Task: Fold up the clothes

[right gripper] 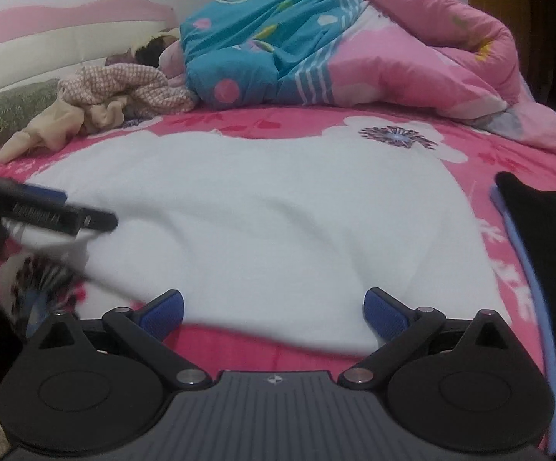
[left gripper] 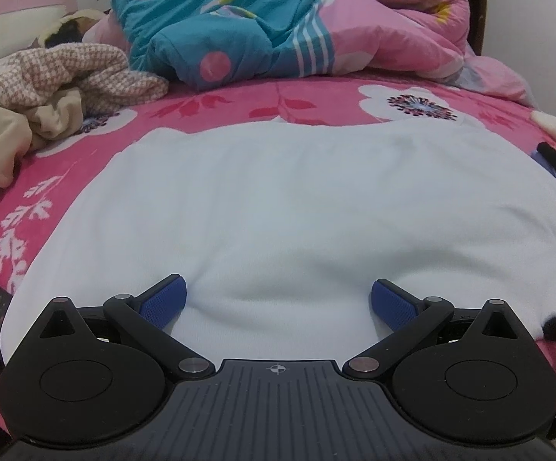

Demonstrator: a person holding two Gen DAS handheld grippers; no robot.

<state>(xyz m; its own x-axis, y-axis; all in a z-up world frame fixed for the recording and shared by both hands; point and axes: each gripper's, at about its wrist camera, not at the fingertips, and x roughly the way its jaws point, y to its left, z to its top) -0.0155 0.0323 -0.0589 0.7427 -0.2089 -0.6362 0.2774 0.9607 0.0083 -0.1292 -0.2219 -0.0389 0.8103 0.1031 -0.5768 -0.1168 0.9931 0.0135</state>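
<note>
The left gripper is wide open over the near edge of a white cloth spread flat on the pink flowery bed.

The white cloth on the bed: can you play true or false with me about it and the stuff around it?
1. The white cloth lies spread on a pink flowered bedsheet. True.
2. The left gripper is shut. False: its jaws are wide open.
3. A blue and pink quilt is heaped at the far end of the bed. True.
4. The right gripper is clamped on the cloth. False: it is open.
5. A checked garment lies neatly folded. False: it is crumpled.
</note>
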